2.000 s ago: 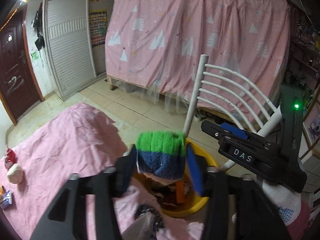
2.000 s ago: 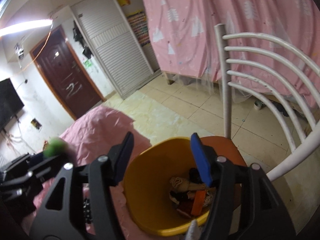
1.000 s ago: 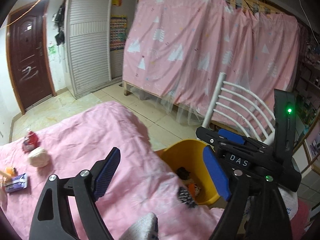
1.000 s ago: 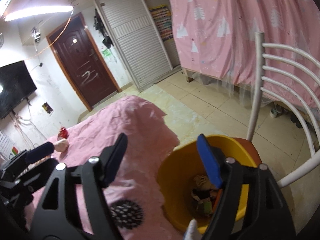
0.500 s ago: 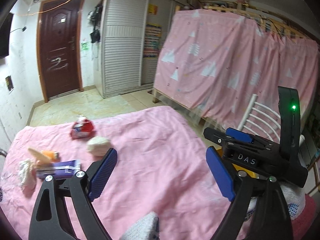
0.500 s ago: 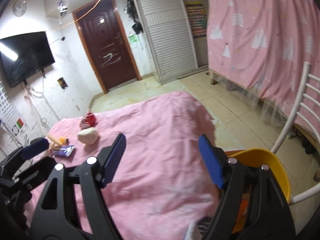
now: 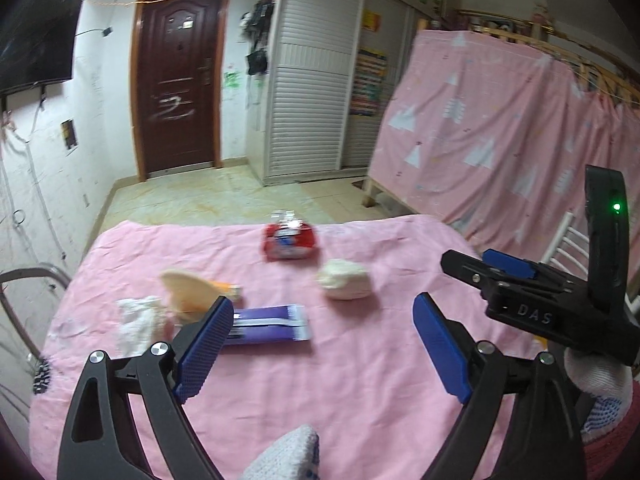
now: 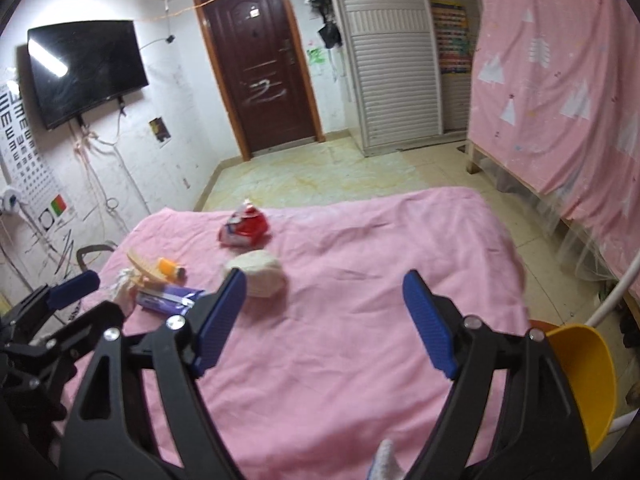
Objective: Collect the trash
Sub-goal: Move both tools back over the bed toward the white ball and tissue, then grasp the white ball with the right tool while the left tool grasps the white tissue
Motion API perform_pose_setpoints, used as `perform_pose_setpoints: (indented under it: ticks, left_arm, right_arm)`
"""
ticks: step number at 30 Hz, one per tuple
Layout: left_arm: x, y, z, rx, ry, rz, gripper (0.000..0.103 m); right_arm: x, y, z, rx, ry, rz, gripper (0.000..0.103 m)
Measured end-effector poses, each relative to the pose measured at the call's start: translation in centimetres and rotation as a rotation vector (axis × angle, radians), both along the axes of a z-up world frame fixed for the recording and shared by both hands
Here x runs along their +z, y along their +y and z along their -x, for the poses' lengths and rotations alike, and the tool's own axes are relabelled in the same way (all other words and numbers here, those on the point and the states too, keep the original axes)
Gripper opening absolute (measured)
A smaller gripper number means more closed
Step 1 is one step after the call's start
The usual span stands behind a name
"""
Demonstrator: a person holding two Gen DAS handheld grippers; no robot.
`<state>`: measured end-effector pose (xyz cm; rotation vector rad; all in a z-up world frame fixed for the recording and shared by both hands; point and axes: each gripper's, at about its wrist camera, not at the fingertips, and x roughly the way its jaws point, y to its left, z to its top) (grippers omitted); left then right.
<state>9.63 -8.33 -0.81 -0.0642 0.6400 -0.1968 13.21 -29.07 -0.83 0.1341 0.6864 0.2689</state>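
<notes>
Trash lies on the pink-covered table (image 7: 360,400): a red packet (image 7: 290,242), a white crumpled ball (image 7: 346,285), a purple wrapper (image 7: 268,324), a cream piece with an orange bit (image 7: 192,292) and a white tissue (image 7: 138,320). My left gripper (image 7: 320,344) hangs open and empty just short of the purple wrapper. My right gripper (image 8: 324,316) is to its right, jaws opening, nothing between them. The ball (image 8: 258,272) lies beyond its left finger. The yellow bin (image 8: 588,376) sits at the right edge.
A white chair (image 8: 616,292) stands behind the bin, beside a pink-curtained bed (image 8: 560,80). A dark metal chair (image 7: 24,280) stands off the table's left end. A black-and-white spiky item (image 7: 42,376) lies at the table's left edge. Bare floor leads to the door (image 8: 260,60).
Both grippers swung left, from over the yellow bin to face the table's trash. The green-and-blue item that my left gripper held above the bin has left its jaws.
</notes>
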Motion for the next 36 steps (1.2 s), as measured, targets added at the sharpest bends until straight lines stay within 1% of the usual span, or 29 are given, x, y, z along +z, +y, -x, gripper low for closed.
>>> perform_pose_setpoints:
  ticks: [7, 16, 19, 24, 27, 31, 33, 34, 35, 36]
  left_arm:
    - [-1.0, 4.7, -0.7, 0.08, 0.023, -0.008, 0.082]
    - [-3.0, 10.7, -2.2, 0.232, 0.074, 0.004, 0.082]
    - [-3.6, 12.0, -2.7, 0.275, 0.099, -0.016, 0.082]
    - [-4.7, 13.0, -3.7, 0.295, 0.142, -0.057, 0.082]
    - [-5.6, 13.4, -4.5, 0.295, 0.189, -0.053, 0.082]
    - [-6.1, 13.3, -5.1, 0.283, 0.216, -0.065, 0.081]
    - [-6.4, 13.1, -5.5, 0.271, 0.237, -0.067, 0.076]
    - [-6.6, 13.0, -5.8, 0.27, 0.254, -0.068, 0.068]
    - [-7.0, 13.1, -6.0, 0.273, 0.276, -0.066, 0.059]
    - [-7.2, 13.2, -6.2, 0.276, 0.289, -0.064, 0.058]
  right_arm:
    - [-0.8, 3.9, -1.7, 0.067, 0.024, 0.041, 0.077]
    - [-2.8, 6.4, -4.5, 0.085, 0.076, 0.056, 0.078]
    - [-3.4, 7.4, -5.2, 0.1, 0.089, 0.067, 0.078]
    - [-4.4, 8.6, -6.2, 0.121, 0.117, 0.078, 0.079]
    - [-4.8, 8.9, -6.7, 0.132, 0.14, 0.081, 0.079]
    - [-5.3, 9.1, -7.3, 0.14, 0.173, 0.071, 0.079]
    - [-5.5, 9.1, -7.4, 0.145, 0.19, 0.069, 0.079]
    - [-5.6, 9.2, -7.5, 0.146, 0.197, 0.071, 0.078]
    - [-5.7, 9.2, -7.5, 0.148, 0.202, 0.074, 0.076]
    - [-5.9, 9.4, -7.6, 0.153, 0.211, 0.079, 0.072]
